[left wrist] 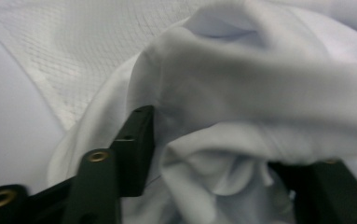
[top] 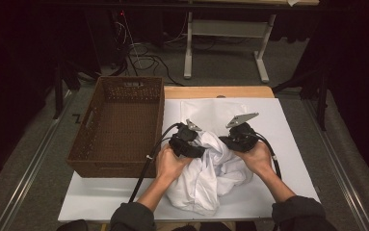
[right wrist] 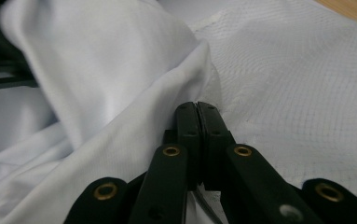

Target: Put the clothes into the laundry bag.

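Plainly, the left gripper (top: 188, 140) has its jaws part open with a bunched fold of the white garment (top: 211, 173) lying between them; in the left gripper view one black jaw stands at the left of the fold and the other sits low at the right edge, and cloth fills the gap between them (left wrist: 213, 172), though whether the pads press on it cannot be told. The right gripper (top: 240, 137) has its jaws fully closed, pad against pad, in the right gripper view (right wrist: 197, 140); they lie at the edge of a fold of the same garment, and a sliver of cloth may be pinched below them, but that is too unclear to say. Both hands come in from the near edge of the table: the left hand (top: 170, 161) wraps its gripper from below with the forearm slanting in from the near left, and the right hand (top: 259, 156) cups its gripper with the forearm slanting in from the near right. The crumpled garment lies heaped on the white table (top: 288, 144) between and just near the two grippers, partly over a white mesh cloth (top: 211, 113) spread flat on the far side. A brown woven basket (top: 119, 125) stands at the left of the table, well apart from the right gripper.
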### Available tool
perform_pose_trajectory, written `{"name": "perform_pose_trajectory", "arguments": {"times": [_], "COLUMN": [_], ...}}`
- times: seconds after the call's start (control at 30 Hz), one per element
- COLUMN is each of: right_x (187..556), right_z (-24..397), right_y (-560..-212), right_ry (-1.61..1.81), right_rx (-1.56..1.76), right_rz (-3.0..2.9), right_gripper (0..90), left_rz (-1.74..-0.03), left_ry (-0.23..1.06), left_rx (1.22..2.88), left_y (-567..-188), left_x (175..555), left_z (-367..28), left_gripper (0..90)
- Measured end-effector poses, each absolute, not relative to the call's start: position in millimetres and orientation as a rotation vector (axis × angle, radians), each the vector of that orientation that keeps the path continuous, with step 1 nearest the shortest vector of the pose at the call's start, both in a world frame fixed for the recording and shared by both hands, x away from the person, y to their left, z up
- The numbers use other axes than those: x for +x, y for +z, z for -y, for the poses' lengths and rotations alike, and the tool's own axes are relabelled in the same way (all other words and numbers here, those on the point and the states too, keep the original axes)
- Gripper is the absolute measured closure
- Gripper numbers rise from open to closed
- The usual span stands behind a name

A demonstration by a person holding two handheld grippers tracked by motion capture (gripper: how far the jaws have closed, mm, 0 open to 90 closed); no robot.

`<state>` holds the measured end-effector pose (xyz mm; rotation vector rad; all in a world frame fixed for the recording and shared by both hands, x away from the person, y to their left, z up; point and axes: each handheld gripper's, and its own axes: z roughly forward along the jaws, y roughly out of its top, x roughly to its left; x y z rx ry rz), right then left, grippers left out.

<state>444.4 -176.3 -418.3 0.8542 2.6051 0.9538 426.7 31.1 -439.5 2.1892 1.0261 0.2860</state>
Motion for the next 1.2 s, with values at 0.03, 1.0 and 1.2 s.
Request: {"name": "perform_pose_trajectory", "arguments": {"times": [0.03,1.0,1.2], "right_x": [444,436,428], "right_z": [176,173,171], "right_y": [-418,-404,-414], "right_ry": [0.954,1.107,1.038], "right_rx": [0.854,0.822,0.794], "right_rz": [-2.605,-2.597,-2.633], "right_gripper": [90.0,90.0,90.0], "left_rz": [-1.031,-1.055,-1.068], "left_ry": [0.264,0.258,0.242], "left_rx": [2.191,2.359,2.351], "left_y": [-442,-466,-461], "left_x": [430,438,439], "left_z": [-30,6,0], "left_gripper": [47.6,86.0,66.4]}}
